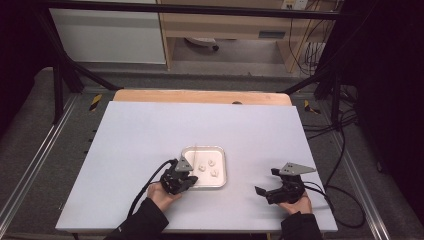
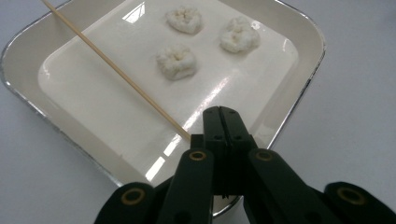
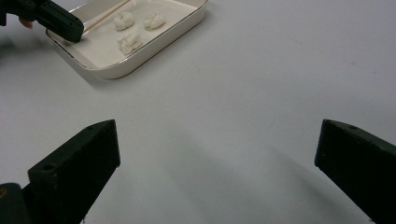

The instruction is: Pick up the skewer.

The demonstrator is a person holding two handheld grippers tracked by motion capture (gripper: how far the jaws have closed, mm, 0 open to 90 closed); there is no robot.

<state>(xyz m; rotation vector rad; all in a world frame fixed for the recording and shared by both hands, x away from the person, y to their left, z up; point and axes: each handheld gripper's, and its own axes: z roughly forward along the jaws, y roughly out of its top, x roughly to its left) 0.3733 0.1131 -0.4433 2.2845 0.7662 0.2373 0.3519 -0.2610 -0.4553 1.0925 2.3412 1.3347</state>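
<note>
A shallow white tray (image 1: 223, 172) with a metal rim sits near the table's middle front and holds three small white dough lumps (image 2: 176, 61). A thin wooden skewer (image 2: 116, 72) slants across the tray floor. My left gripper (image 2: 222, 114) hangs over the tray's near left corner, its jaws closed together with the skewer's near end pinched at their side. Seen from above, the left gripper (image 1: 190, 177) overlaps the tray's left edge. My right gripper (image 1: 265, 185) rests to the right of the tray, apart from it, jaws spread wide with bare table between them (image 3: 217, 154).
The tray (image 3: 154, 51) and the left gripper (image 3: 65, 25) lie up and left in the right gripper view. A pale blue-grey tabletop (image 1: 150, 135) spreads around the tray. Black frame bars and cables border the table's sides.
</note>
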